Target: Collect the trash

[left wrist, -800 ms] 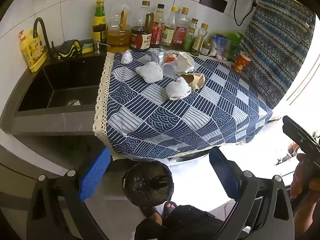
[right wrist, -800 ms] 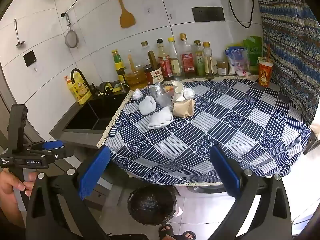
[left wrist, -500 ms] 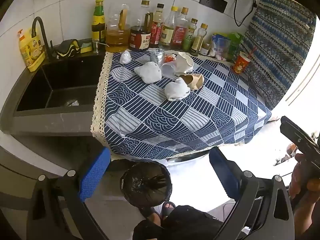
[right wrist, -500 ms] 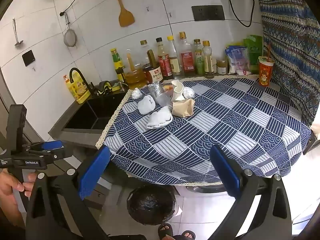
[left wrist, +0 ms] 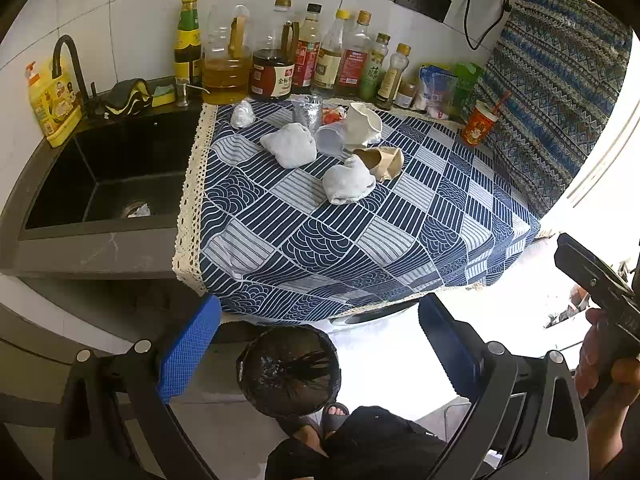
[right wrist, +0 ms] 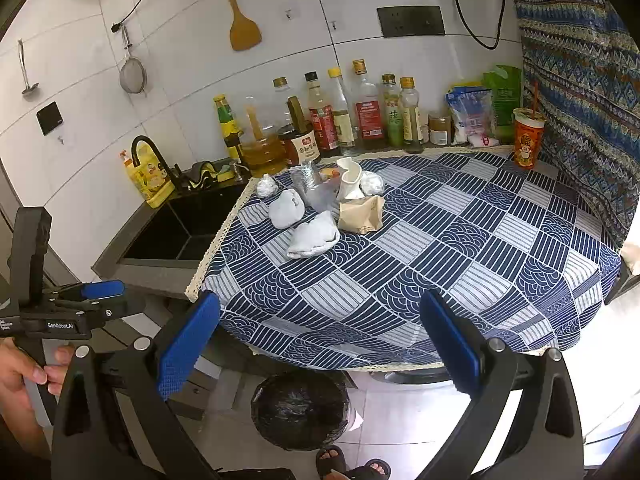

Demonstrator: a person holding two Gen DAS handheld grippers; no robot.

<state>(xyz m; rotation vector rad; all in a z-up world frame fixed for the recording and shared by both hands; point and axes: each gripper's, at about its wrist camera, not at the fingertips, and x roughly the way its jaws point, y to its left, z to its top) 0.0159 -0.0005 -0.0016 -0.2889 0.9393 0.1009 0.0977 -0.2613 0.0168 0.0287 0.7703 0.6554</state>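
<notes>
A heap of trash lies at the far side of the blue patterned tablecloth (left wrist: pixel 340 248): crumpled white tissues (left wrist: pixel 347 185) (right wrist: pixel 313 236), a crushed brown paper bag (left wrist: pixel 382 162) (right wrist: pixel 360 214), a bent white cup (left wrist: pixel 362 124) (right wrist: pixel 349 178), a clear plastic cup (left wrist: pixel 330 140) and a foil ball (left wrist: pixel 242 115). A black-lined bin (left wrist: pixel 289 369) (right wrist: pixel 302 410) stands on the floor below the table's near edge. My left gripper (left wrist: pixel 320 344) hangs open above the bin, empty. My right gripper (right wrist: pixel 320 336) is open and empty before the table's near edge.
A black sink (left wrist: pixel 104 176) with a tap lies left of the table. Bottles of oil and sauce (left wrist: pixel 276 64) line the back wall, with an orange cup (left wrist: pixel 478 124) at the right. A person's sandalled feet (right wrist: pixel 348 462) stand by the bin. A patterned curtain (right wrist: pixel 580 80) hangs at right.
Both views have crept slightly left and closer to the table. Both grippers stay open and nothing on the table has moved.
</notes>
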